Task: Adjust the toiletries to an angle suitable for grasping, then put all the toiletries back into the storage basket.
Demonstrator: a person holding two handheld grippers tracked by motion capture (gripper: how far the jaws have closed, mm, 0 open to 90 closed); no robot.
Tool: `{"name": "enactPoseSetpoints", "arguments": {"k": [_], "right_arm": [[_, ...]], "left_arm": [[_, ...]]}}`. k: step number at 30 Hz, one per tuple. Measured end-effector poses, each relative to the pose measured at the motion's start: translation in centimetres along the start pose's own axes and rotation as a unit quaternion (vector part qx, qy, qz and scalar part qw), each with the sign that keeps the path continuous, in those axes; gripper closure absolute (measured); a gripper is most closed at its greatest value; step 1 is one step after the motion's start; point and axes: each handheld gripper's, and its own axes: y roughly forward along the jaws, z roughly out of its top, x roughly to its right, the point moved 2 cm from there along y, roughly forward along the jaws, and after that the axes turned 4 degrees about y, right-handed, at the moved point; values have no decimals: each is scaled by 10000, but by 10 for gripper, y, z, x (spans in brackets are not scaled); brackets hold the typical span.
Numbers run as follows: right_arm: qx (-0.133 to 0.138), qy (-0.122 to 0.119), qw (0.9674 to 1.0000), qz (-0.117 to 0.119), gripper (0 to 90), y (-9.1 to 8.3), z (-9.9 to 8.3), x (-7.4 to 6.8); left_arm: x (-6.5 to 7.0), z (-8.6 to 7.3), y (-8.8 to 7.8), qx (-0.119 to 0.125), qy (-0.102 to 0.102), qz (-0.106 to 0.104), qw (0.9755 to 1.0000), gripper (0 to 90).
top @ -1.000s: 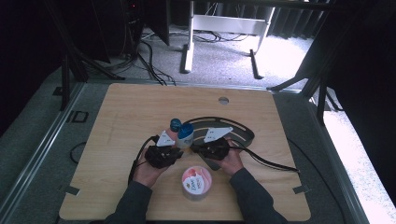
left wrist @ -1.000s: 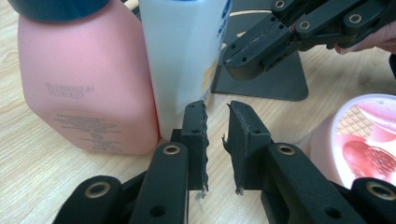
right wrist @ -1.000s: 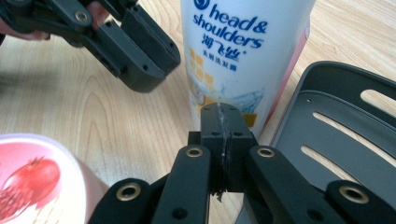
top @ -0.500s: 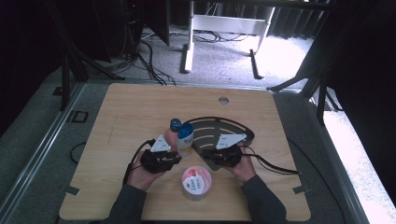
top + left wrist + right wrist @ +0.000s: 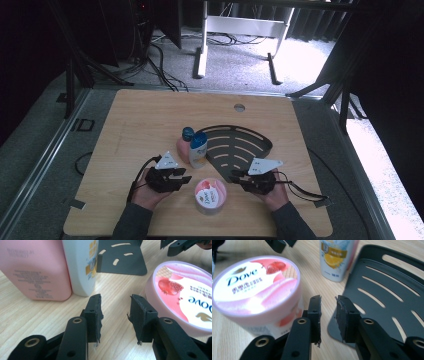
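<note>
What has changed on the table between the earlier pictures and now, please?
Both hands drew back from the bottles toward the near edge, the right gripper sliding out to the right. The left gripper and the right have just been opening, nothing between their jaws. The bottles, rack and tub stayed put.

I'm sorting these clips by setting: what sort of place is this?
Probably a lab or recording workspace, not a home: a bare wooden table between dark metal stands, loose cables across grey carpet, and a person's handheld grippers beside toiletries.
</note>
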Motion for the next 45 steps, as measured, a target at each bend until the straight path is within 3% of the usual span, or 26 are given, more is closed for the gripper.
{"name": "enactPoseSetpoints", "arguments": {"k": [6, 14, 16, 23, 45], "right_arm": [[71, 194, 9997, -149, 654, -9, -8, 0], [-12, 185, 9996, -201, 616, -11, -12, -4], [-20, 158, 9997, -199, 607, -14, -12, -5], [-63, 176, 9996, -198, 578, -16, -15, -4], [-188, 206, 9996, -75, 541, -17, -23, -9]], "left_arm": [[1, -4, -1, 18, 28, -208, 9998, 538], [3, -3, -4, 128, 184, -318, 9992, 485], [5, -4, -3, 122, 308, -380, 9987, 458], [9, -4, -3, 176, 445, -537, 9974, 381], [27, -6, -1, 145, 852, -901, 9922, 286]]}}
